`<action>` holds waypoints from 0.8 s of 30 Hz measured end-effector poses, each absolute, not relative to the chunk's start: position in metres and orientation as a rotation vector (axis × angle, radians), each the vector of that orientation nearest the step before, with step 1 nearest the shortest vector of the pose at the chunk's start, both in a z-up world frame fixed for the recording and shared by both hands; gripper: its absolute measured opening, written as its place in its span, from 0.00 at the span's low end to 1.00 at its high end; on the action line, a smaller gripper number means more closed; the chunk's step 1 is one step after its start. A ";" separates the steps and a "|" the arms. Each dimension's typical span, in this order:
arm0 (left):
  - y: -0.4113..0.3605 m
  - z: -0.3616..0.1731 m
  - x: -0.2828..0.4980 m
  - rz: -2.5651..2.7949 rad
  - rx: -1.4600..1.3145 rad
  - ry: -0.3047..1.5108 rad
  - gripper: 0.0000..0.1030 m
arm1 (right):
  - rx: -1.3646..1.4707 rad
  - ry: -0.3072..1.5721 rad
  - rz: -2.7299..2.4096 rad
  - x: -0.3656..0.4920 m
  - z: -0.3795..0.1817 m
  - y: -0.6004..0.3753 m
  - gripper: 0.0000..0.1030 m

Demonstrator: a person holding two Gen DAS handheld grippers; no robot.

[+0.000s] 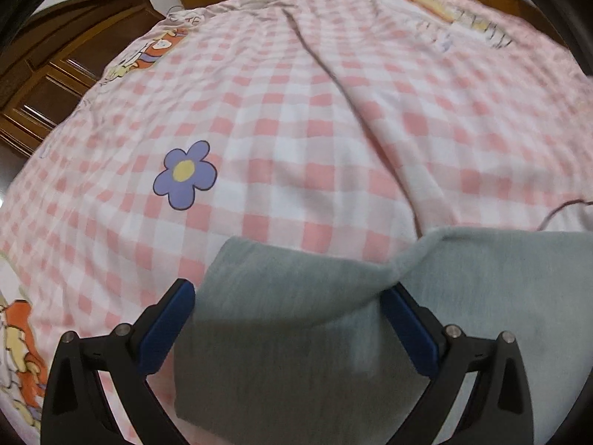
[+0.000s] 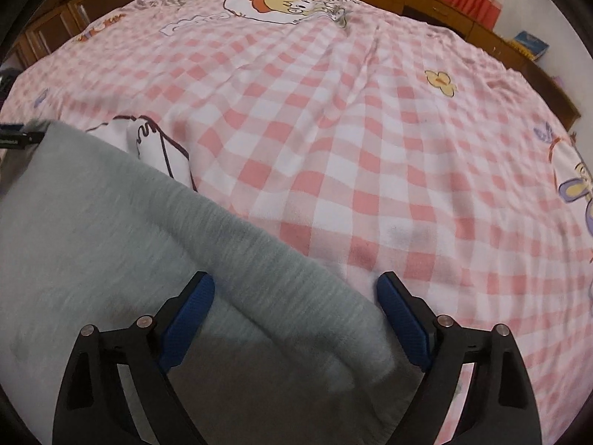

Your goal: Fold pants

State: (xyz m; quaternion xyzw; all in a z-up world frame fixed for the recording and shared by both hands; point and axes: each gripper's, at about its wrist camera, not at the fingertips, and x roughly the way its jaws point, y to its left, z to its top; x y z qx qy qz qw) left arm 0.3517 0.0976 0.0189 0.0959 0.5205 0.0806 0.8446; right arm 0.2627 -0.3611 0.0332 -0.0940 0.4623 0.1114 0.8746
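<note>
The grey pants [image 1: 296,319] lie on the pink checked bedspread [image 1: 296,118] at the near edge. My left gripper [image 1: 289,296] is open, its blue pads on either side of a raised fold of the grey cloth, not closed on it. In the right wrist view the pants [image 2: 111,230] spread from the left down to the bottom. My right gripper [image 2: 296,293] is open over the pants' right edge, with cloth lying between the fingers. The left gripper's black body [image 2: 16,135] peeks in at the far left.
The bedspread [image 2: 333,148] has cartoon prints, a purple flower [image 1: 185,174] and a long crease. Dark wooden cabinets [image 1: 55,66] stand left of the bed. A wooden headboard [image 2: 426,3] with red items runs along the back.
</note>
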 end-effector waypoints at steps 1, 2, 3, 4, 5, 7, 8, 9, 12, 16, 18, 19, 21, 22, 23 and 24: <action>0.098 0.017 0.355 0.177 0.189 1.105 0.99 | -0.188 0.968 0.234 0.263 0.033 -0.362 0.88; 0.099 0.016 0.357 0.178 0.162 1.103 0.99 | -0.181 0.971 0.235 0.262 0.034 -0.363 0.87; 0.099 0.016 0.357 0.175 0.138 1.100 0.95 | -0.175 0.972 0.236 0.262 0.034 -0.364 0.86; 0.098 0.016 0.356 0.167 0.123 1.096 0.90 | -0.168 0.974 0.235 0.261 0.035 -0.365 0.85; 0.098 0.017 0.355 0.163 0.120 1.091 0.88 | -0.167 0.977 0.234 0.260 0.036 -0.363 0.82; 0.095 0.019 0.352 0.177 0.134 1.079 0.82 | -0.171 0.975 0.237 0.258 0.037 -0.361 0.77; 0.093 0.020 0.350 0.175 0.139 1.075 0.79 | -0.172 0.972 0.239 0.257 0.038 -0.361 0.70; 0.091 0.021 0.349 0.168 0.138 1.071 0.72 | -0.173 0.968 0.240 0.256 0.039 -0.361 0.60; 0.086 0.024 0.343 0.165 0.125 1.067 0.43 | -0.192 0.950 0.237 0.248 0.045 -0.360 0.11; 0.089 0.043 0.329 0.129 0.078 1.030 0.16 | -0.209 0.924 0.315 0.228 0.060 -0.362 0.05; 0.089 0.058 0.318 0.114 0.075 0.995 0.15 | -0.232 0.897 0.329 0.218 0.067 -0.362 0.05; 0.089 0.066 0.311 0.117 0.081 0.973 0.15 | -0.242 0.884 0.332 0.213 0.071 -0.362 0.05; 0.088 0.080 0.302 0.118 0.085 0.944 0.15 | -0.250 0.855 0.334 0.203 0.082 -0.361 0.05; 0.089 0.089 0.297 0.114 0.079 0.928 0.15 | -0.245 0.841 0.337 0.196 0.089 -0.362 0.05; 0.091 0.097 0.293 0.111 0.072 0.918 0.15 | -0.244 0.834 0.344 0.191 0.094 -0.363 0.05; 0.092 0.103 0.289 0.107 0.065 0.909 0.14 | -0.247 0.822 0.351 0.185 0.100 -0.363 0.05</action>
